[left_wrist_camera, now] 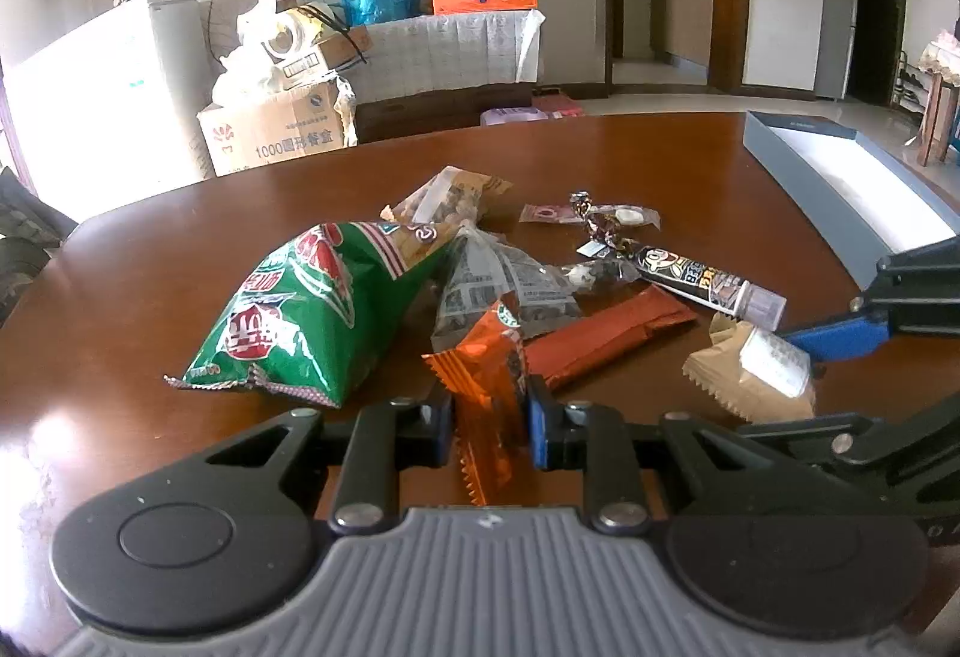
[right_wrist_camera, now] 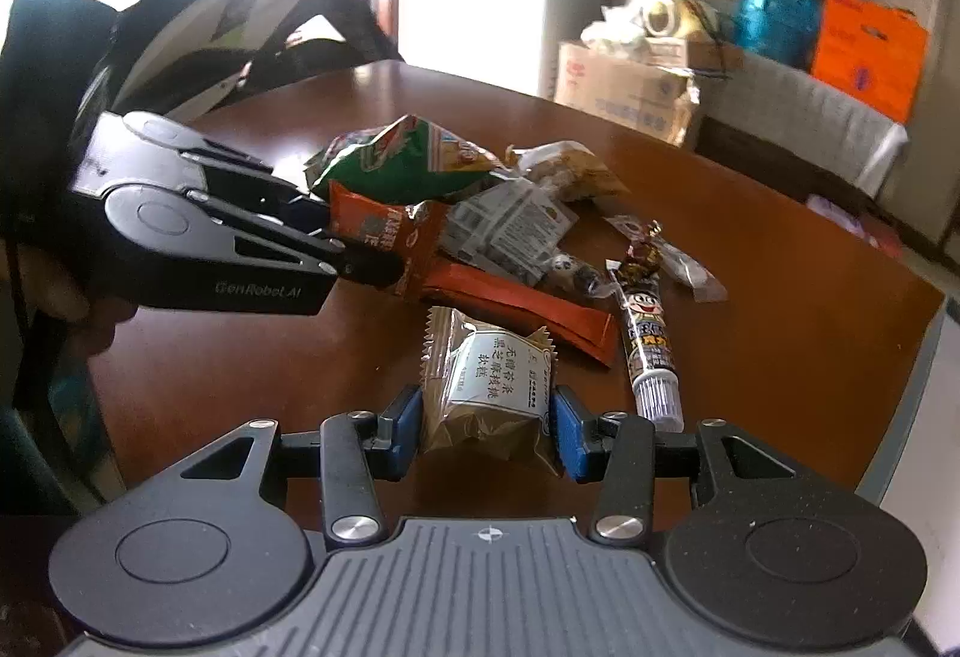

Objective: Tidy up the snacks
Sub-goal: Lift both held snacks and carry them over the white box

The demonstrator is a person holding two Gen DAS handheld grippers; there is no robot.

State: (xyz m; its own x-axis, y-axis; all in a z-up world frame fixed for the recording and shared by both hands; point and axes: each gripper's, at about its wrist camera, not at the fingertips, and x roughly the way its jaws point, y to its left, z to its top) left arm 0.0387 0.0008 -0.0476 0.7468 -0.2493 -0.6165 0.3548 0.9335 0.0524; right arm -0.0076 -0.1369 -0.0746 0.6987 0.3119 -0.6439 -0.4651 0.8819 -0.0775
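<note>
A pile of snacks lies on the brown table (left_wrist_camera: 150, 297). My left gripper (left_wrist_camera: 489, 426) is shut on an orange packet (left_wrist_camera: 489, 387) at the pile's near edge; it also shows in the right wrist view (right_wrist_camera: 384, 237). My right gripper (right_wrist_camera: 486, 426) is shut on a tan cake packet (right_wrist_camera: 486, 393) with a white label, seen in the left wrist view (left_wrist_camera: 750, 369) at the right. A green chip bag (left_wrist_camera: 300, 309), a newsprint-patterned packet (left_wrist_camera: 498, 279), a red-brown bar (left_wrist_camera: 606, 333) and a dark tube (left_wrist_camera: 708, 279) lie in the pile.
A grey open box (left_wrist_camera: 840, 177) with a white inside stands at the table's far right. A nut bag (left_wrist_camera: 450, 201) and small wrapped sweets (left_wrist_camera: 594, 219) lie behind the pile. Cardboard boxes (left_wrist_camera: 270, 129) and a white fridge (left_wrist_camera: 102, 87) stand beyond the table.
</note>
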